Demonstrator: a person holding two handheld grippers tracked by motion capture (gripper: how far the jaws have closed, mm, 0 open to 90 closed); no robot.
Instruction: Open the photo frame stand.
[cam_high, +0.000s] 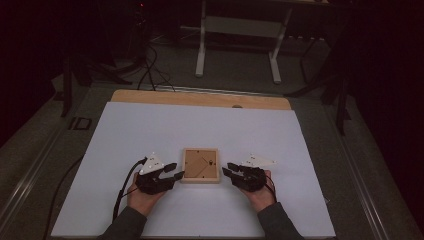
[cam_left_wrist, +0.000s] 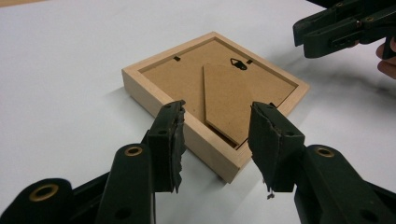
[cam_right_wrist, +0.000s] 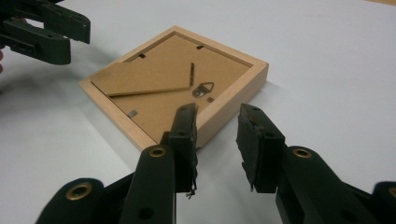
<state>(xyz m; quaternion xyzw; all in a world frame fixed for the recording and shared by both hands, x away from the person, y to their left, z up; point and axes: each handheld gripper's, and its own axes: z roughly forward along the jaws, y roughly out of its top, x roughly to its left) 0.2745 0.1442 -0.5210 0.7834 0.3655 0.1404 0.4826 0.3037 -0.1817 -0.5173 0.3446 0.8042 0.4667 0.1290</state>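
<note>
Flanking a small picture frame (cam_high: 200, 165), both tongs sit low over the white sheet (cam_high: 150, 125). Left tongs (cam_high: 175, 171) at 9 o'clock of the frame, jaws spread, nothing between them; in the left gripper view (cam_left_wrist: 217, 140) they straddle the frame's near corner, tips just short of the wood, touching or not I can't tell. Right tongs (cam_high: 227, 169) at 3 o'clock, jaws also spread and empty; in the right gripper view (cam_right_wrist: 217, 135) the tips hang just beside the frame's near corner.

Frame lies face down, flat, near the middle of the sheet toward the person's edge. Back panel (cam_left_wrist: 196, 81) seated in the wood rim, held by small tabs. Stand flap (cam_left_wrist: 229, 100) appears to lie nearly flat on the panel. Metal hanger (cam_right_wrist: 203, 88) near one edge.

Outward: wooden table edge (cam_high: 200, 98) at 12 o'clock, cables (cam_high: 150, 70) and a white stand (cam_high: 240, 40) on the floor beyond.

Progress guess: barely begun. Nothing gripped, back still closed, tabs not turned. Left to do, likely: steady the frame with one side, work the flap or tabs with the other.
</note>
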